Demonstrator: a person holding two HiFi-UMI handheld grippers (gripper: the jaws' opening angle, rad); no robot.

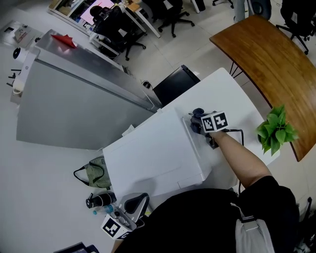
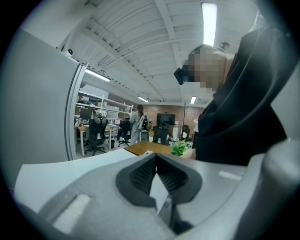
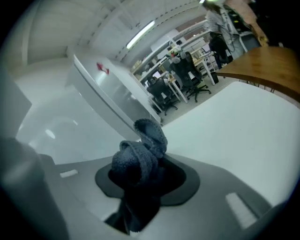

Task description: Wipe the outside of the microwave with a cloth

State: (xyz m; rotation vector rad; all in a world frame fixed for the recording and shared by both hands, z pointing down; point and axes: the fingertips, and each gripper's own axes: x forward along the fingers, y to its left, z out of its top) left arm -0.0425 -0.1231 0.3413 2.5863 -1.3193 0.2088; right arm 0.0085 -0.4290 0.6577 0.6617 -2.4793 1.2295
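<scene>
An open-plan office: swivel chairs (image 1: 174, 14) stand at rows of desks (image 2: 82, 127). Strip lights (image 2: 209, 18) run along the bare ceiling. A screen (image 2: 166, 118) hangs on a brick wall. A wooden table (image 1: 269, 59) and grey partition (image 1: 69, 104) stand nearby.

The microwave (image 1: 153, 155) is sitting on the white table (image 1: 224, 91), with the plant (image 1: 275, 129) standing to its right at the table's edge. The right gripper (image 1: 197, 123) is holding the cloth (image 3: 140, 152) at the microwave's right side. The left gripper (image 1: 134, 203) is hanging at its near left corner, right of the bag (image 1: 96, 173).
</scene>
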